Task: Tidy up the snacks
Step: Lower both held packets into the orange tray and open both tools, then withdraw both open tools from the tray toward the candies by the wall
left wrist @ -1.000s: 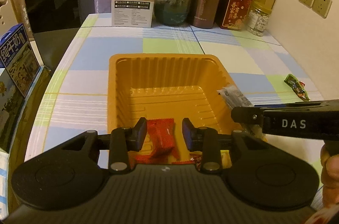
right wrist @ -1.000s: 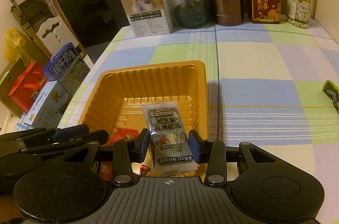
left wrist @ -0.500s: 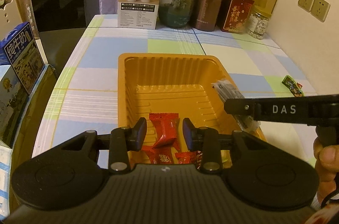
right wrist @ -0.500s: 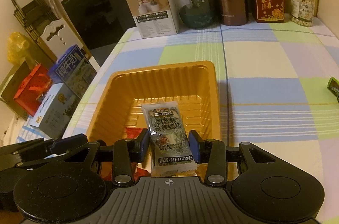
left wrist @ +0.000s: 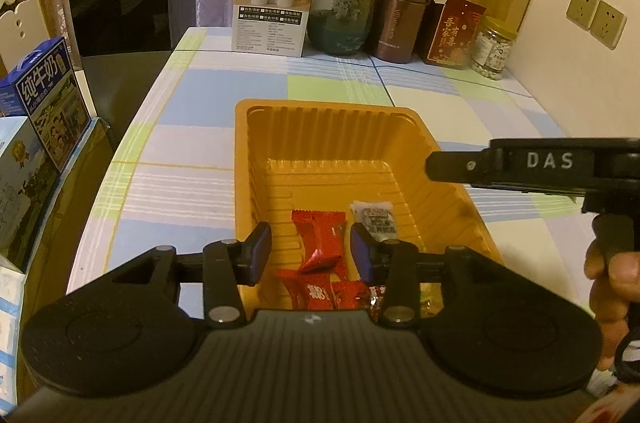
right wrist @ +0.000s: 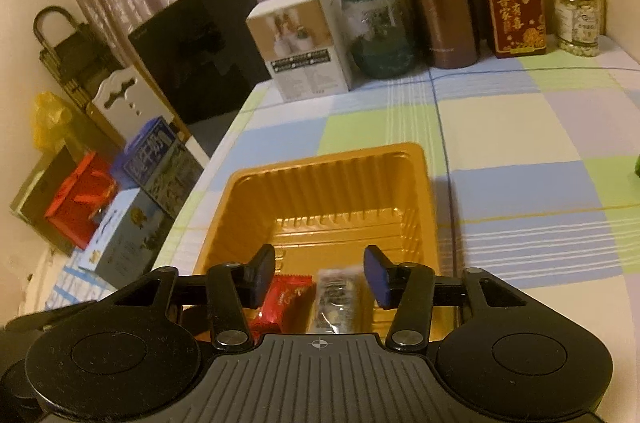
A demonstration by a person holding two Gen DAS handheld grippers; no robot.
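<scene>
An orange plastic tray (left wrist: pixel 336 119) stands on the checked tablecloth; it also shows in the right wrist view (right wrist: pixel 320 183). In it lie red candy packets (left wrist: pixel 320 243) and a clear snack packet (left wrist: pixel 374 219), which the right wrist view shows below my open jaws (right wrist: pixel 336 299) beside a red candy (right wrist: pixel 280 299). My left gripper (left wrist: pixel 312 253) is open and empty above the tray's near end. My right gripper (right wrist: pixel 318 273) is open and empty above the tray; its side shows at the right of the left wrist view (left wrist: pixel 520 167).
At the table's far edge stand a white box (left wrist: pixel 272 7), a green glass jar (left wrist: pixel 340 11), a brown canister (left wrist: pixel 400 13), a red box (left wrist: pixel 454 31) and a small jar (left wrist: pixel 492 47). Milk cartons (left wrist: pixel 36 127) stand left of the table. A green wrapper (right wrist: pixel 637 167) lies at the far right.
My right gripper has opened and the clear snack packet has dropped into the tray. Both grippers have risen and drawn back slightly.
</scene>
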